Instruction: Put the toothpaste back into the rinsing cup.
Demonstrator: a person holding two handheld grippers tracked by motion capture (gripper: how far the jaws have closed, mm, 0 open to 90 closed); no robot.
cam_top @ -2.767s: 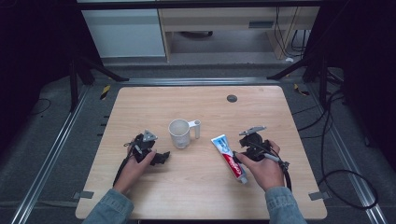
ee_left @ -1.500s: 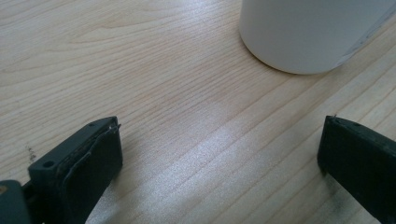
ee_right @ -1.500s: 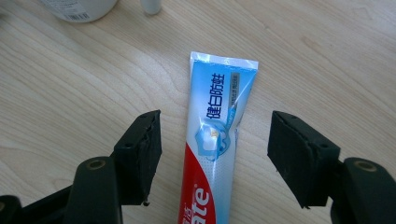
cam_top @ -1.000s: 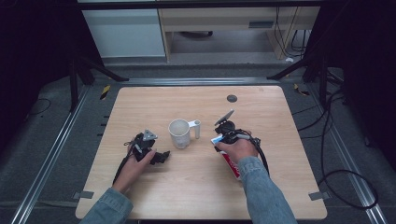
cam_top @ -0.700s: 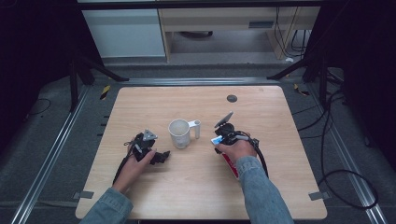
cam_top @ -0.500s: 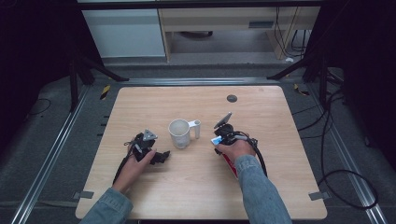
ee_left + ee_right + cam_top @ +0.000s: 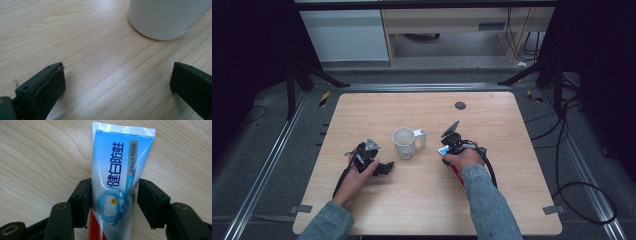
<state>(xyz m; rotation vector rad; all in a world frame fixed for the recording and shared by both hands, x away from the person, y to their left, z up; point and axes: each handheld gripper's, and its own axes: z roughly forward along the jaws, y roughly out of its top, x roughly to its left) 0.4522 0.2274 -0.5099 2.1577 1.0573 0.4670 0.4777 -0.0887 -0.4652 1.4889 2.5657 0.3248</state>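
Here, glossy flat toothpaste tube (image 7: 116, 185), matte black right tongs (image 7: 113, 202), grained wooden table (image 7: 37, 157)

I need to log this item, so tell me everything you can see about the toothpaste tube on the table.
The toothpaste tube is a soft, glossy plastic tube, light blue with dark blue Chinese characters, a tooth emblem and a red section toward its lower end. Its flat crimped end points away from the right gripper. It lies flat on the wooden table, right of the white mug. The black jaws straddle it: the left one touches its edge, the right one stands just off it. Its cap end is hidden.
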